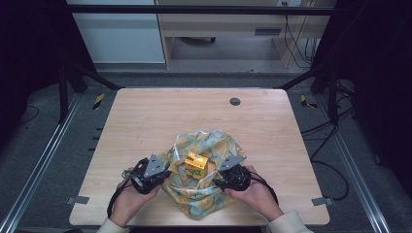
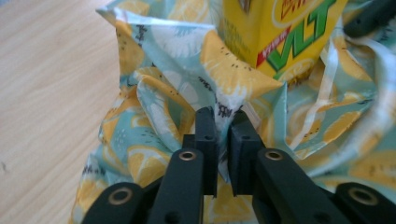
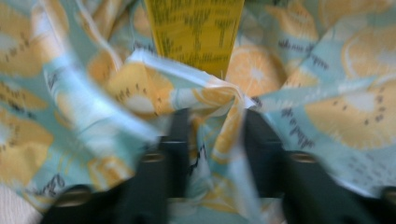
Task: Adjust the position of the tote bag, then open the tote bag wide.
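A yellow drink carton (image 1: pixel 196 165) stands upright in the middle of a lemon-print cloth (image 1: pixel 201 199) spread near the table's front edge. My left gripper (image 1: pixel 167 174) sits at the cloth's left side. In the left gripper view it (image 2: pixel 223 116) is shut on a raised fold of the cloth (image 2: pixel 159 46), just in front of the carton (image 2: pixel 280 32). My right gripper (image 1: pixel 216 180) is at the cloth's right side. In the blurred right gripper view it (image 3: pixel 217 126) has a bunched fold of cloth (image 3: pixel 350 107) between its jaws, which stand apart, with the carton (image 3: pixel 196 32) beyond.
The wooden table (image 1: pixel 145 121) has a round grommet (image 1: pixel 235 101) at its back. Black frame posts flank the table and cables lie on the floor at right. A person's hands hold both grippers at the near edge.
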Demonstrator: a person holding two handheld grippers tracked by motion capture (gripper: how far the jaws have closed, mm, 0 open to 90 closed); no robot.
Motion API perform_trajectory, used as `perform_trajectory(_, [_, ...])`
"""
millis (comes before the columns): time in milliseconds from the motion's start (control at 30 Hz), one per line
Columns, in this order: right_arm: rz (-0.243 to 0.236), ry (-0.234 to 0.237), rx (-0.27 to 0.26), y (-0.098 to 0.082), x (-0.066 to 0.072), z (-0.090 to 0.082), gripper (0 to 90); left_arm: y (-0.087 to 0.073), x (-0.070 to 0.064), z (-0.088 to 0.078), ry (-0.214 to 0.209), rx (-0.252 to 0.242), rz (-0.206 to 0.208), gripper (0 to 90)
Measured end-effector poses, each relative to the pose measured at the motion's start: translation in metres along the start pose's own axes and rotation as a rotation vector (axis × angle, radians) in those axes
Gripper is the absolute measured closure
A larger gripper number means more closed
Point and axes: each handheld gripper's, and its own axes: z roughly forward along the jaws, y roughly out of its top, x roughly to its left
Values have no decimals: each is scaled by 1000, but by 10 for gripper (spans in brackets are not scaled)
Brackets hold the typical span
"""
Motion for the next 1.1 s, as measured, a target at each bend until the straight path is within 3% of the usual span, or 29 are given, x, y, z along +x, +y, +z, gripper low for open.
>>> perform_trajectory(67, [-5,10,10,-3,1,-1,853,-3,0,0,-8,9,-3,878])
perform_trajectory(133, [-4,14,13,-6,1,-5,894,-4,-2,1,-16,26,3,886])
perform_trajectory(433, [16,16,-9,-20,3,-24,900,-9,-21,13,-77,135,41,896])
perform_trajectory(600, [13,28,-2,-26,7,-28,900,-13,-29,10,-100,144,23,896])
perform_trajectory(700, [12,27,-1,-27,9,-28,898,-17,-33,4,-90,133,29,891])
perform_trajectory(800, [16,12,-28,-28,10,-29,760,-21,-32,-3,-39,99,27,750])
perform_trajectory(933, [48,-54,-94,-26,4,-38,434,-21,-23,-16,1,8,-32,441])
perform_trajectory(1033, [67,-87,-137,-26,1,-47,317,-22,-13,-25,15,-55,-93,342])
perform_trajectory(1100, [87,-101,-154,-26,-3,-53,247,-23,-10,-29,9,-76,-113,299])
